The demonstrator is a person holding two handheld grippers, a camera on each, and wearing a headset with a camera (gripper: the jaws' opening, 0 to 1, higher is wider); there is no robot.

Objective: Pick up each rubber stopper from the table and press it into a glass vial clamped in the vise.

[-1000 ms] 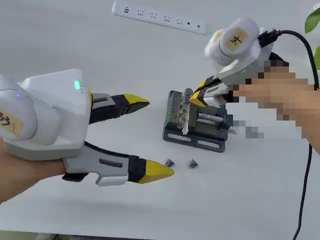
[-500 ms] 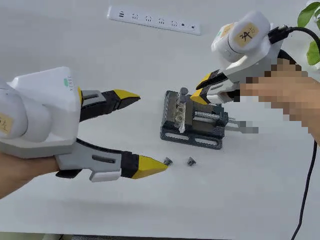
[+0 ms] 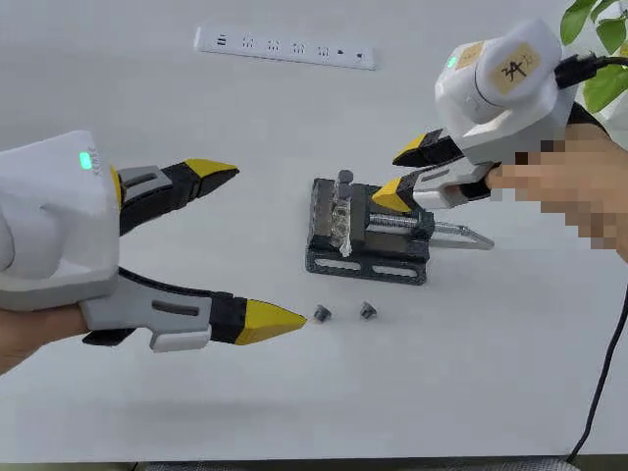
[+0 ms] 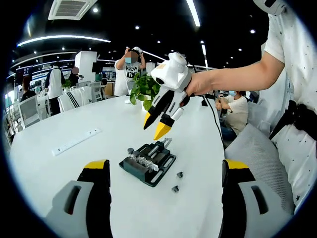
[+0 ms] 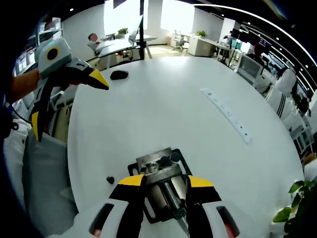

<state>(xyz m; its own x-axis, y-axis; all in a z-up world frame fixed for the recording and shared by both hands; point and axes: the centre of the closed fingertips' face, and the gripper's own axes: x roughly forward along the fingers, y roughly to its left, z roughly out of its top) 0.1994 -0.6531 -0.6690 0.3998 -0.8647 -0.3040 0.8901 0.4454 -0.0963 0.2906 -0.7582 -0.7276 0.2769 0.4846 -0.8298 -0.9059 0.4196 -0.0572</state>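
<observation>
Clear vials [image 3: 340, 221] in the vise [image 3: 365, 267] were hard to make out; its screw [image 3: 394, 224] pointed right. Left gripper [image 3: 265, 245] gaped wide, right gripper [image 3: 387, 182] narrower, both empty.

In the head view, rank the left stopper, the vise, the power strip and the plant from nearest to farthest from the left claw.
From the left claw:
1. The left stopper, just off its lower tip.
2. The vise, farther right, mid-table.
3. The power strip, at the table's far side.
4. The plant, far right corner.
</observation>
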